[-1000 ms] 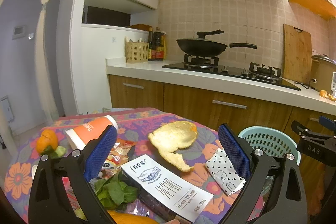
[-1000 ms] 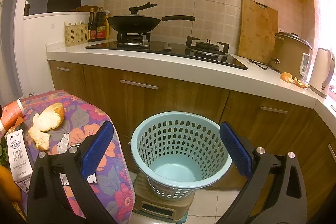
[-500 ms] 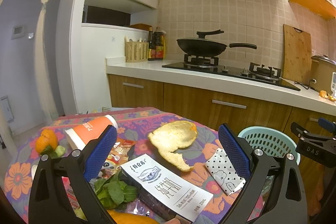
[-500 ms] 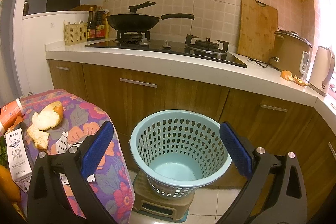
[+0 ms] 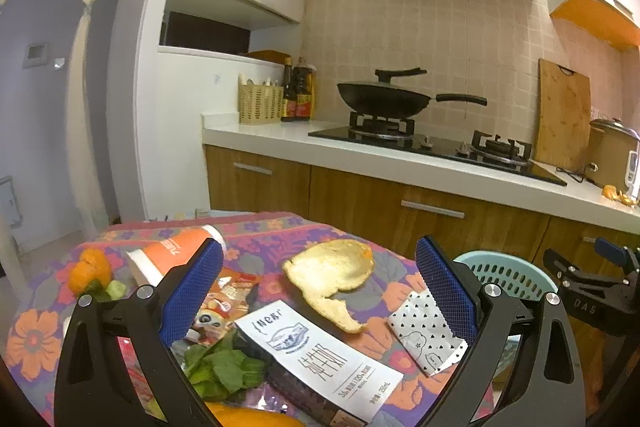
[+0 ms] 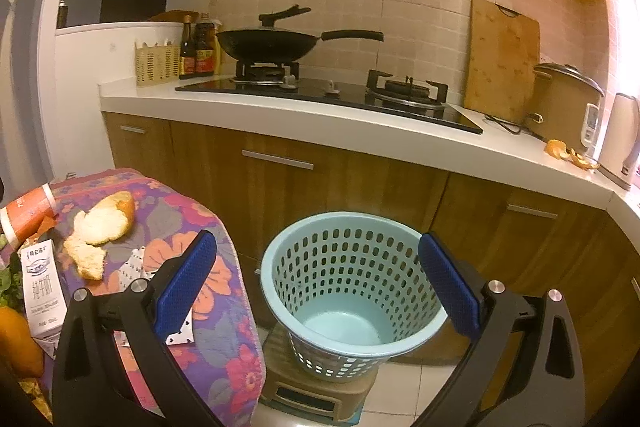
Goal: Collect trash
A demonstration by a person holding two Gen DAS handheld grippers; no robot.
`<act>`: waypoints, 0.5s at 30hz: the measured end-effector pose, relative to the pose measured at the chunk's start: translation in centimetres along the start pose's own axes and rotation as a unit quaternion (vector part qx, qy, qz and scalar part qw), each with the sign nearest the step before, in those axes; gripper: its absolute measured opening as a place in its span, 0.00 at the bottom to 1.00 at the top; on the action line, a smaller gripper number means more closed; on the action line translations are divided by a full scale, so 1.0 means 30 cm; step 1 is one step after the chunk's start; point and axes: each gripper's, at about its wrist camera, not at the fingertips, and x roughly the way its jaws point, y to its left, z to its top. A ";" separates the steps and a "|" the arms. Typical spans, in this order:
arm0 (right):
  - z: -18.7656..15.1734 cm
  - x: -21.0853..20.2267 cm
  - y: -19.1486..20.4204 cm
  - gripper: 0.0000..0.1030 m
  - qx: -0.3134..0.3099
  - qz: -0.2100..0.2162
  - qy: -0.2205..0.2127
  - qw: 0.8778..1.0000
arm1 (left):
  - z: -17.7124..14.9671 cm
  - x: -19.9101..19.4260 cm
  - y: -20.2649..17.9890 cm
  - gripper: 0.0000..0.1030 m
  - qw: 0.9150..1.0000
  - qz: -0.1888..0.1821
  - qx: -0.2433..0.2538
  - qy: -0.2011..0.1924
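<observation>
A floral-cloth table (image 5: 276,227) holds trash: a large pale fruit peel (image 5: 332,275), a white milk carton (image 5: 320,351), a dotted white wrapper (image 5: 424,331), an orange cup (image 5: 172,251), a snack wrapper (image 5: 224,299) and green leaves (image 5: 224,371). My left gripper (image 5: 320,291) is open and empty, just above the carton and peel. My right gripper (image 6: 316,287) is open and empty, above the light blue basket (image 6: 352,287) to the right of the table. The peel (image 6: 100,227), carton (image 6: 40,283) and wrapper (image 6: 136,267) also show in the right wrist view.
The basket stands on a small stool (image 6: 316,387) by the wooden cabinets (image 6: 320,187). The counter (image 6: 280,115) carries a stove with a black wok (image 6: 272,43), bottles, a cutting board (image 6: 504,55), a rice cooker and orange peel (image 6: 568,155). An orange (image 5: 88,271) lies at the table's left.
The right gripper's view has drifted slightly left and down towards the basket. The left gripper has hardly moved. Both stay open.
</observation>
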 end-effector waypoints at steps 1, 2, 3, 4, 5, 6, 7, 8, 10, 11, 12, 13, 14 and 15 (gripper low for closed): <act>0.001 -0.001 0.001 0.94 -0.001 0.001 -0.001 1.000 | 0.005 -0.008 0.005 0.91 1.000 0.003 0.000 -0.002; 0.002 -0.002 0.001 0.93 -0.001 0.004 -0.001 1.000 | 0.010 -0.019 0.011 0.91 1.000 0.008 0.001 -0.004; 0.002 -0.003 0.003 0.93 -0.002 0.009 -0.002 1.000 | 0.014 -0.029 0.017 0.91 1.000 0.014 0.003 -0.004; 0.003 -0.004 0.006 0.93 -0.002 0.012 -0.002 1.000 | 0.019 -0.040 0.027 0.91 1.000 0.022 0.004 -0.001; 0.002 -0.006 0.011 0.93 -0.003 0.015 -0.003 1.000 | 0.022 -0.051 0.040 0.91 1.000 0.022 0.001 0.003; 0.002 -0.008 0.015 0.93 -0.003 0.021 -0.003 1.000 | 0.022 -0.062 0.056 0.91 1.000 0.020 -0.004 0.006; 0.003 -0.011 0.021 0.91 -0.003 0.032 -0.003 0.999 | 0.023 -0.075 0.076 0.91 1.000 0.018 -0.009 0.009; 0.003 -0.015 0.028 0.89 -0.005 0.042 -0.003 0.999 | 0.021 -0.098 0.104 0.91 1.000 0.024 -0.014 0.011; 0.002 -0.021 0.046 0.85 -0.012 0.063 -0.004 0.998 | 0.015 -0.135 0.155 0.91 0.999 0.036 -0.022 0.014; 0.001 -0.024 0.057 0.82 -0.016 0.073 -0.005 0.997 | 0.012 -0.150 0.176 0.91 0.999 0.039 -0.024 0.017; 0.000 -0.029 0.074 0.79 -0.023 0.083 -0.005 0.996 | 0.006 -0.168 0.198 0.91 0.999 0.043 -0.027 0.018; -0.002 -0.034 0.087 0.78 -0.028 0.093 -0.007 0.995 | -0.001 -0.190 0.228 0.91 0.998 0.052 -0.031 0.021; -0.003 -0.039 0.100 0.75 -0.032 0.102 -0.009 0.994 | -0.005 -0.199 0.248 0.91 0.997 0.059 -0.036 0.025; -0.005 -0.044 0.115 0.73 -0.037 0.113 -0.009 0.993 | -0.014 -0.215 0.278 0.91 0.996 0.065 -0.045 0.032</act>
